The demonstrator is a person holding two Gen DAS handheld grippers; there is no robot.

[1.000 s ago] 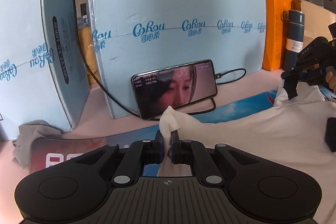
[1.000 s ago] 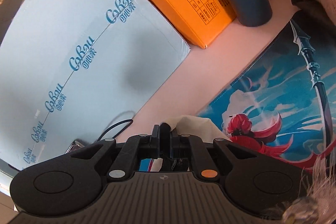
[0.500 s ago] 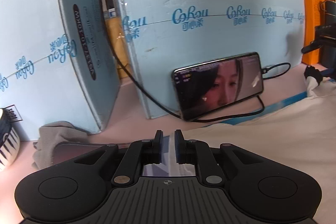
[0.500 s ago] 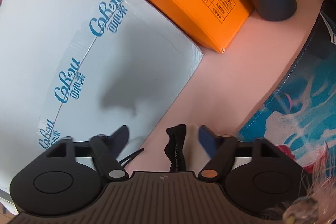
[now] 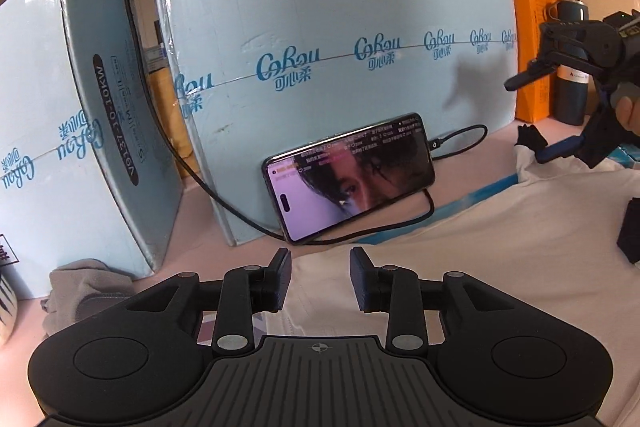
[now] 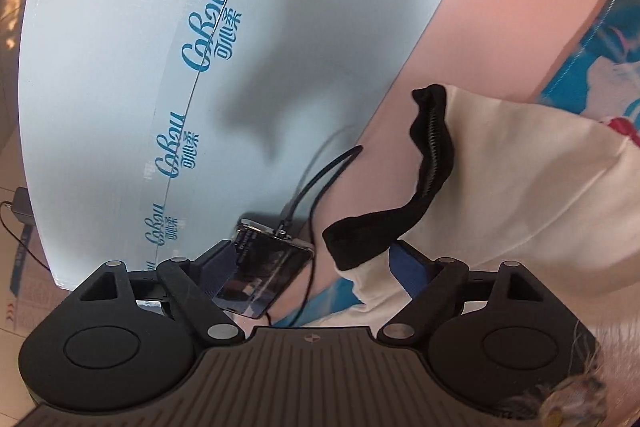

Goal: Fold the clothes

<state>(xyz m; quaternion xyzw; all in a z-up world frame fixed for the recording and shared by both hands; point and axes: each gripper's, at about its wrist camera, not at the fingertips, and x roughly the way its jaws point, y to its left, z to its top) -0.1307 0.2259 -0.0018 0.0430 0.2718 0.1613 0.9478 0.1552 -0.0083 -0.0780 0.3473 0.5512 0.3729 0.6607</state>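
Both the left gripper (image 5: 320,267) and the right gripper (image 6: 310,265) stand apart, holding nothing. The white shirt (image 5: 480,247) lies flat just before the phone (image 5: 350,177), probably released for smoothing.

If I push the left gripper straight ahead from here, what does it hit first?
Probably the phone propped against the light blue box, after passing over the white garment's edge. The left gripper is open; depth is uncertain.

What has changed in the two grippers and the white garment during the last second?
Both grippers let go: the left gripper and the right gripper, each shut on a pinch of the white garment a second ago, now stand open, and the cloth lies released on the mat. The phone and the blue boxes stayed in place.
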